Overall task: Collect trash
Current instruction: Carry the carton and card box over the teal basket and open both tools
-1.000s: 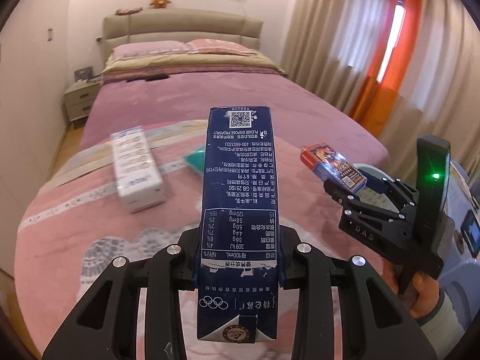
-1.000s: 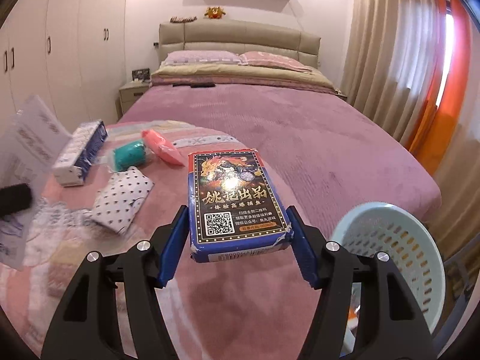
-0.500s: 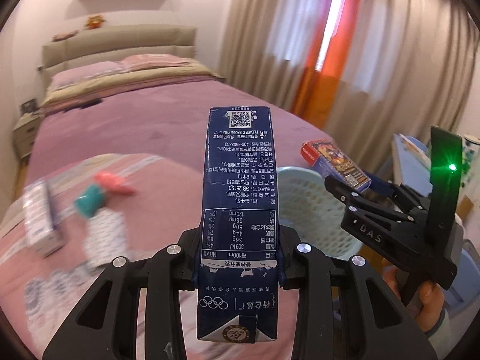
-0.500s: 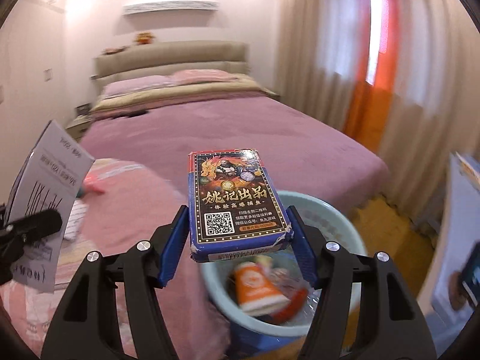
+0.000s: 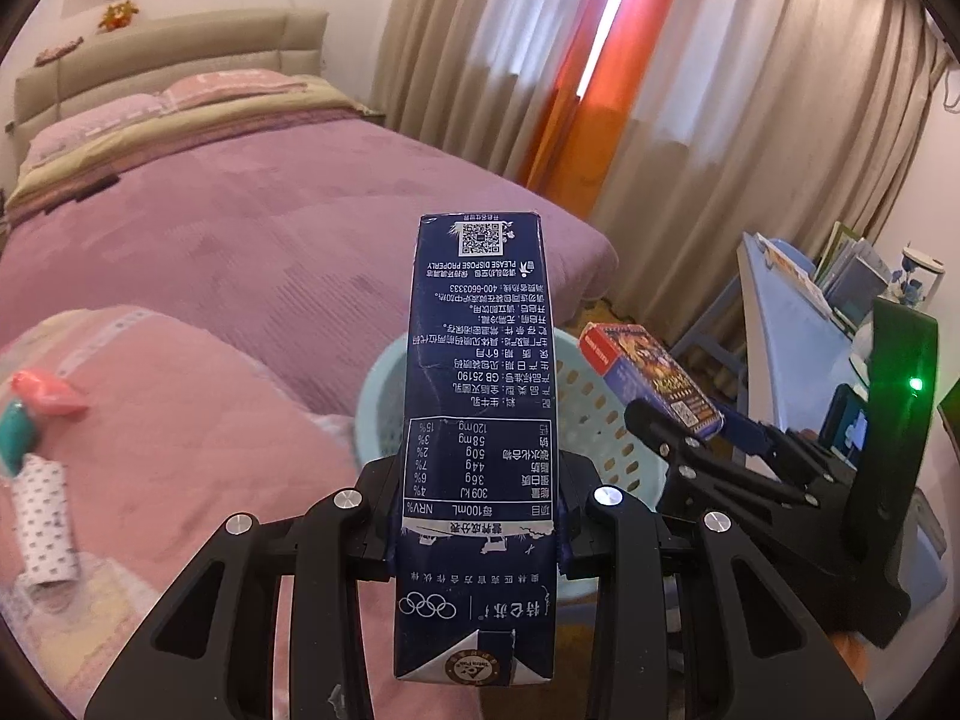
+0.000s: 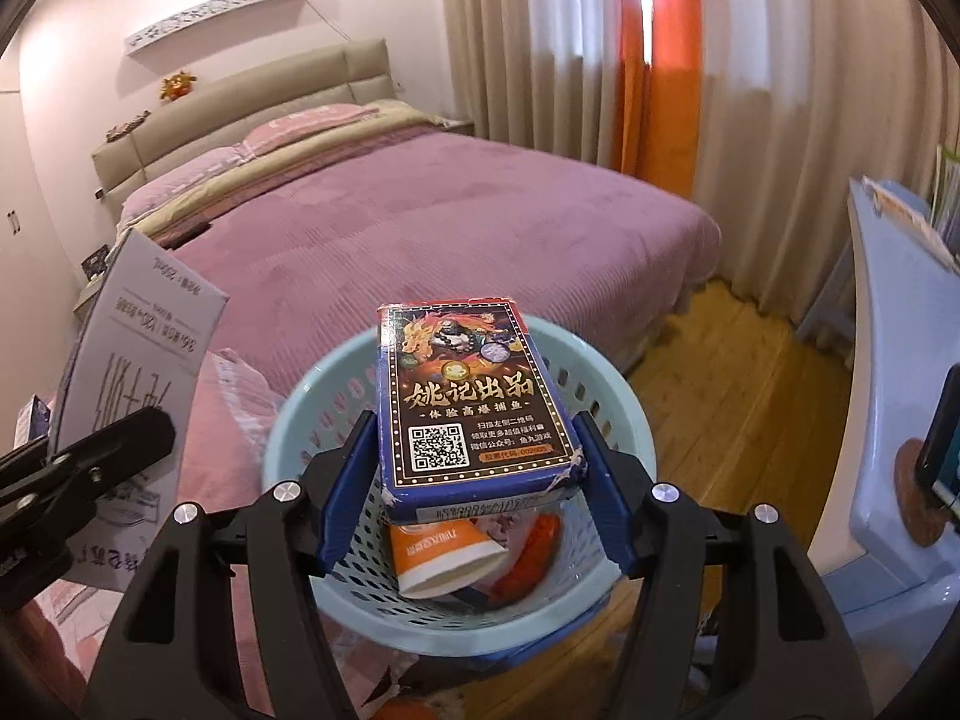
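Note:
My left gripper [image 5: 480, 516] is shut on a dark blue milk carton [image 5: 477, 408] and holds it upright beside the bed. My right gripper [image 6: 474, 468] is shut on a blue card box [image 6: 468, 408] and holds it right above the light blue perforated basket [image 6: 630, 420]. The basket holds an orange cup [image 6: 444, 558] and red scraps. The right gripper with the card box [image 5: 654, 384] also shows in the left wrist view, over the basket [image 5: 384, 384]. The carton [image 6: 138, 360] and the left gripper show at the left of the right wrist view.
The pink quilt [image 5: 180, 420] carries a coral item [image 5: 48, 390], a teal item [image 5: 12, 438] and a dotted pack [image 5: 45, 516]. A blue desk [image 6: 900, 312] stands on the right. Wooden floor [image 6: 738, 384] lies between bed and desk.
Both grippers have swung right, away from the bed, with their loads. The card box now hangs over the basket, which is nearer and more central in the right wrist view.

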{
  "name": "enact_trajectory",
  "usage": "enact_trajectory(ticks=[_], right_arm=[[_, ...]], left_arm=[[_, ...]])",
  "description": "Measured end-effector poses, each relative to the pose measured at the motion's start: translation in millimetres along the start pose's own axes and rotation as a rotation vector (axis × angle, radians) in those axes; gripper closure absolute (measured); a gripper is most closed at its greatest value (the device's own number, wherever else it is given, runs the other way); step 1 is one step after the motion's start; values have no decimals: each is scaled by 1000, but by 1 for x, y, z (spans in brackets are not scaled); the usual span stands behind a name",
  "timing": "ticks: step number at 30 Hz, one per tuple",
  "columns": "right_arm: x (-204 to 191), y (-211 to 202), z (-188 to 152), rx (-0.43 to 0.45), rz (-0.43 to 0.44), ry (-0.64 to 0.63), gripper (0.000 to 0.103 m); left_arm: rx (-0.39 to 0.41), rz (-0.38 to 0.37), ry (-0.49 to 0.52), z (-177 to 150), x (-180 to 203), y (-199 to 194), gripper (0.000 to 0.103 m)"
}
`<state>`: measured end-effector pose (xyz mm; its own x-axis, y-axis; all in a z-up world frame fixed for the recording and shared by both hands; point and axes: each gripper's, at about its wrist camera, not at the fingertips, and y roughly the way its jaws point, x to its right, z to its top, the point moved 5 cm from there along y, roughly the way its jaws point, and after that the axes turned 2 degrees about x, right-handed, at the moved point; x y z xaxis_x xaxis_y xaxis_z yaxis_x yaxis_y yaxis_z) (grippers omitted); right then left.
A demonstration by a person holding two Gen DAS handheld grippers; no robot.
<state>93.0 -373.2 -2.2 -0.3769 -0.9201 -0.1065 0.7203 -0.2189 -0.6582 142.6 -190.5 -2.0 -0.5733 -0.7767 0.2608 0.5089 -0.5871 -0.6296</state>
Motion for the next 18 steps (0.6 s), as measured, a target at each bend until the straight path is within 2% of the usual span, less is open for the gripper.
enact_trajectory(ticks=[9, 11, 12, 13, 18], right_arm=[[9, 32, -18, -107, 27, 53, 41], [13, 39, -20, -129, 35, 70, 41], [14, 40, -21, -137, 43, 78, 41], [15, 41, -22, -142, 51, 87, 40], [14, 36, -22, -141, 73, 109, 36]], left_arm=[[-66, -3, 3, -2, 6, 40, 69], [-62, 6, -3, -2, 3, 41, 56], [-47, 19, -3, -2, 2, 39, 40], [-28, 25, 1, 0, 3, 36, 34], [13, 20, 38, 1, 8, 19, 31]])
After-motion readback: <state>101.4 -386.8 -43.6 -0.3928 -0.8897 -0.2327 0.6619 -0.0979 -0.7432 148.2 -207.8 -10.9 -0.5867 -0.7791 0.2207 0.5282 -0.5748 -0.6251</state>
